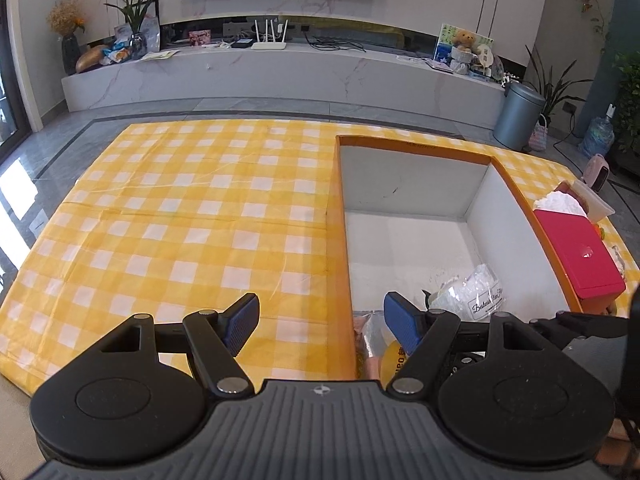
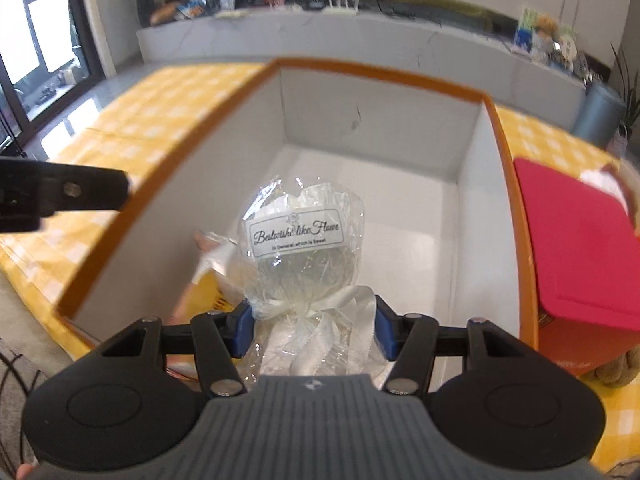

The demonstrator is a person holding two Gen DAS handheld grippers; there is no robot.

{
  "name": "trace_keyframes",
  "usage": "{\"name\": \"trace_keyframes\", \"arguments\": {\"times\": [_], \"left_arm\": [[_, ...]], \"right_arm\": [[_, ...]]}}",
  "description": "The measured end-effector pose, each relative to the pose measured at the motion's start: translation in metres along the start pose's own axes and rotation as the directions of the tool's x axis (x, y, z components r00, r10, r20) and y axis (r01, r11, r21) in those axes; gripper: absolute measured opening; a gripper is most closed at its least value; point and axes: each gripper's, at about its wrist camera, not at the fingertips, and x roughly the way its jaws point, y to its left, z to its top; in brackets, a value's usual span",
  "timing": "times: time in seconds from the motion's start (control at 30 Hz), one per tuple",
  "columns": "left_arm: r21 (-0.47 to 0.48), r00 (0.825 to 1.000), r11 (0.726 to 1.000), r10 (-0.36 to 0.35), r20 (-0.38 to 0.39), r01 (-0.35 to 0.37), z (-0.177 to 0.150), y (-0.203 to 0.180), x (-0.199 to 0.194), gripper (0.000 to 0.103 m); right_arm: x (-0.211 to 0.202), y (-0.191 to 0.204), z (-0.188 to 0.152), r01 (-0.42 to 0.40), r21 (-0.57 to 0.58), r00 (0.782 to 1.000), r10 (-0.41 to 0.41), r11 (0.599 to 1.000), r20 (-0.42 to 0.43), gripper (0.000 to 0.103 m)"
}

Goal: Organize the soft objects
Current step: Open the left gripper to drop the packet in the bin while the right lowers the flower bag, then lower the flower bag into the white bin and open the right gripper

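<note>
My right gripper (image 2: 314,328) is shut on a clear cellophane-wrapped bundle (image 2: 300,240) with a white ribbon and a printed label. Its blue pads press on the tied neck. The bundle hangs inside the orange-rimmed box (image 2: 380,74) with white walls, above the box's near end. A yellow packet (image 2: 208,288) lies in the near left corner. In the left wrist view my left gripper (image 1: 320,326) stands open and holds nothing, straddling the near left wall of the box (image 1: 340,240). The same bundle (image 1: 468,292) shows past its right finger, beside bagged items (image 1: 372,340).
The box stands on a yellow checked cloth (image 1: 180,220) spread on the floor. A red box (image 1: 576,256) with white tissue behind it sits against the box's right side. Beyond are a marble TV bench (image 1: 280,76), a grey bin (image 1: 518,116) and potted plants.
</note>
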Motion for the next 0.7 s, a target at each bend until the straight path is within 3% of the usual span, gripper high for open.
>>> {"name": "trace_keyframes", "arguments": {"times": [0.13, 0.33, 0.4, 0.57, 0.63, 0.7], "left_arm": [[-0.026, 1.000, 1.000, -0.002, -0.007, 0.002, 0.001, 0.006, 0.002, 0.084], [-0.066, 1.000, 0.998, -0.009, -0.018, 0.008, 0.002, 0.012, 0.003, 0.084], [-0.066, 1.000, 0.998, -0.016, -0.017, 0.014, 0.001, 0.011, 0.003, 0.084], [-0.049, 0.998, 0.997, -0.064, 0.002, 0.064, 0.001, 0.006, -0.003, 0.084], [-0.042, 0.998, 0.997, -0.062, 0.004, 0.062, 0.001, 0.004, -0.003, 0.084], [-0.040, 0.998, 0.997, -0.064, -0.003, 0.064, 0.001, 0.003, -0.002, 0.084]], "right_arm": [[0.011, -0.010, -0.003, -0.047, 0.097, 0.998, 0.050, 0.994, -0.029, 0.058], [0.010, -0.006, -0.004, -0.038, 0.081, 0.999, 0.041, 0.996, -0.034, 0.060], [0.010, -0.006, -0.004, -0.037, 0.076, 0.999, 0.039, 0.996, -0.031, 0.070], [0.011, -0.007, -0.004, -0.039, 0.079, 0.999, 0.041, 0.996, -0.027, 0.075], [0.012, -0.008, -0.004, -0.045, 0.089, 0.999, 0.048, 0.995, -0.024, 0.089], [0.012, -0.009, -0.004, -0.057, 0.097, 0.998, 0.059, 0.994, -0.020, 0.091]]}}
